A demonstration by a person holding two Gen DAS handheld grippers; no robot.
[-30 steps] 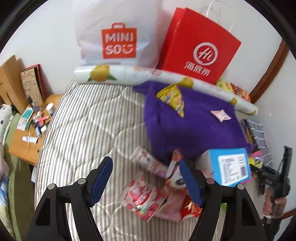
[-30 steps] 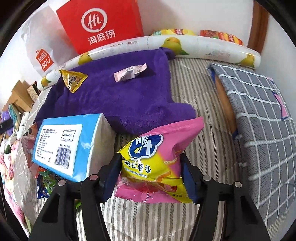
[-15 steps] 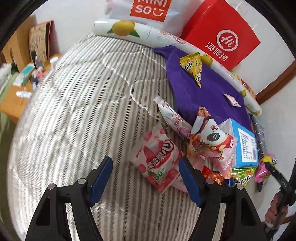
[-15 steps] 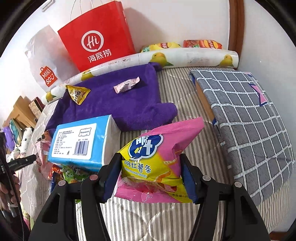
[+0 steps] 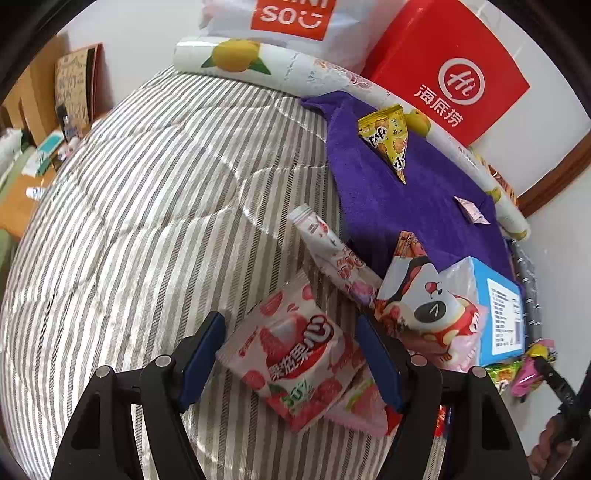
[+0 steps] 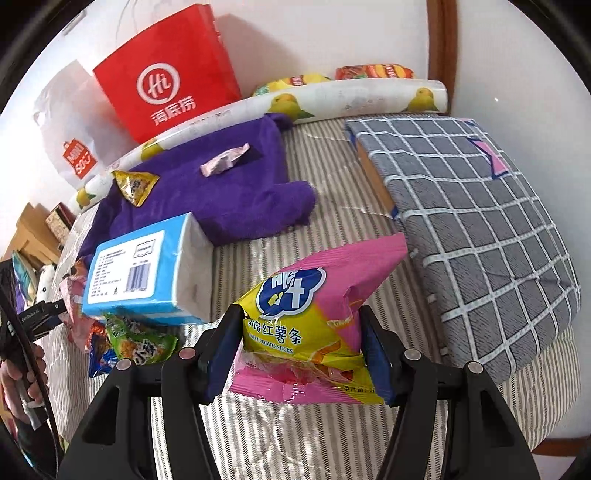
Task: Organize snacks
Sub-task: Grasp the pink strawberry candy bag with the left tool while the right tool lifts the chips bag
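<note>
Right tool [image 6: 301,354] grips sweet-potato-stick bag [image 6: 314,325] — left tool [image 5: 290,356] agape.

The towel [image 6: 221,199] lies on the bed [image 5: 147,221] before the paper roll [image 6: 354,98]; two shopping bags [image 6: 170,74] stand behind it; the tissue pack [image 6: 144,269] rests, apparently, on snack packets [image 6: 140,343]; a pillow [image 6: 480,221] lies rightward.

This is a bedroom in a home. A bed with a grey-and-white striped quilt [image 5: 147,206] fills most of the left wrist view, and a checked pillow [image 6: 480,221] lies at the right of the right wrist view. Two shopping bags, one red [image 6: 166,85] and one white [image 5: 288,22], lean against the plain white wall at the top. A cluttered wooden bedside table [image 5: 22,199] stands at the left edge, and snack packets [image 5: 295,354] lie scattered on the quilt.
</note>
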